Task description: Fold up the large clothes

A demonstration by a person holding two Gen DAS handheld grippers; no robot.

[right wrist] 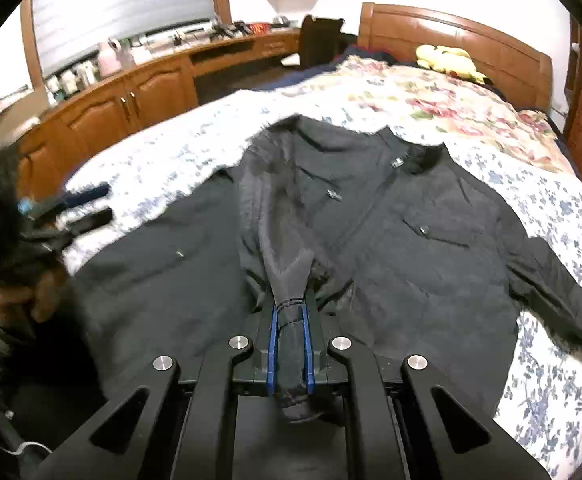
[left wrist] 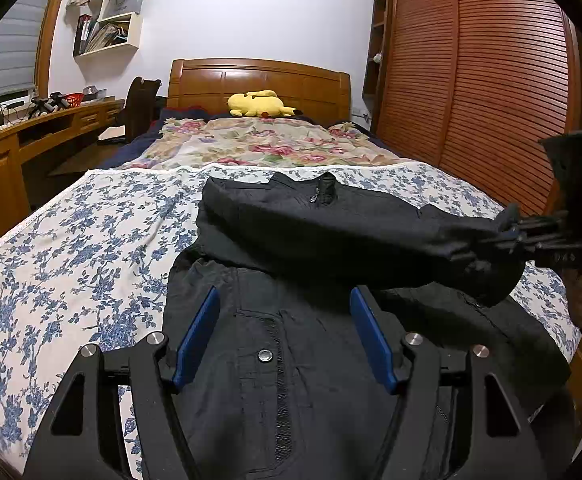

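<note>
A black jacket lies front up on the blue-flowered sheet of a bed. One of its sleeves is lifted and drawn across the chest. My right gripper is shut on the cuff of that sleeve; in the left wrist view it hangs at the right above the bed. My left gripper is open just over the jacket's lower front, with only flat cloth beneath its blue pads. In the right wrist view, the left gripper shows blurred at the left. The other sleeve lies spread out.
A flowered quilt and a yellow plush toy lie toward the wooden headboard. A slatted wardrobe runs along the right. A long wooden desk and a dark chair stand on the left.
</note>
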